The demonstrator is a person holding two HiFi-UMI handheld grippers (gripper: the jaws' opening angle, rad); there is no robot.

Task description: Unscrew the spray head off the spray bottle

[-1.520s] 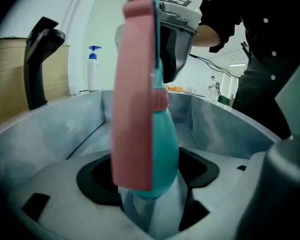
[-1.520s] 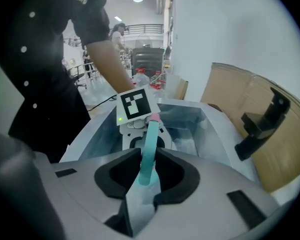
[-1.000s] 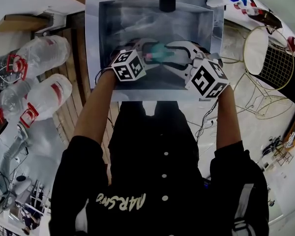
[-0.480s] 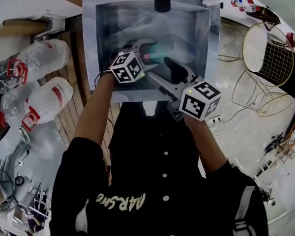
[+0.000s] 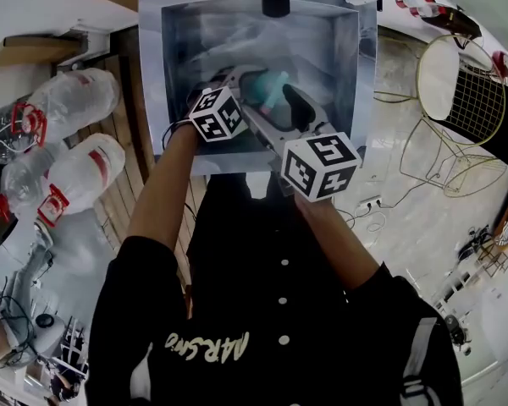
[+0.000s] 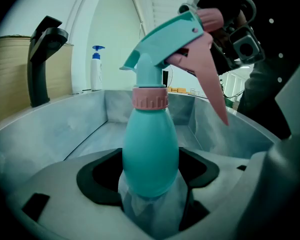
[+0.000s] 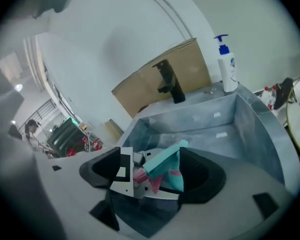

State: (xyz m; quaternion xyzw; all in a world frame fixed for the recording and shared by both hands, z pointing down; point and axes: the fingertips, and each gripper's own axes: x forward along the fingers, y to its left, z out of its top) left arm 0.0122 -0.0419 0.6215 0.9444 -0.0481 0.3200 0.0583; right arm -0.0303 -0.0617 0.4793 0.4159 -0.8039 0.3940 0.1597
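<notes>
The left claw (image 6: pixel 150 186) is clenched on the lower body of the bottle (image 6: pixel 150 144) and holds it upright over the sink (image 6: pixel 55 129); the head (image 6: pixel 172 39) sits on the neck above a pink collar (image 6: pixel 150 98), with its pink trigger (image 6: pixel 210 79) slanting down to the right (toward the person's dark clothing). The right claw (image 7: pixel 152 176) is released and its jaws are opening wide; the head shows in the gap between them, with no pad pressing on it. In the head view both claws reach into the near half of the sink, the right one coming in from the near right corner. A black tap (image 7: pixel 171 81) stands at the far rim; a pump bottle (image 7: pixel 226 64) stands to its right on the same rim; big water jugs (image 5: pixel 76 96) lie left of the sink.
</notes>
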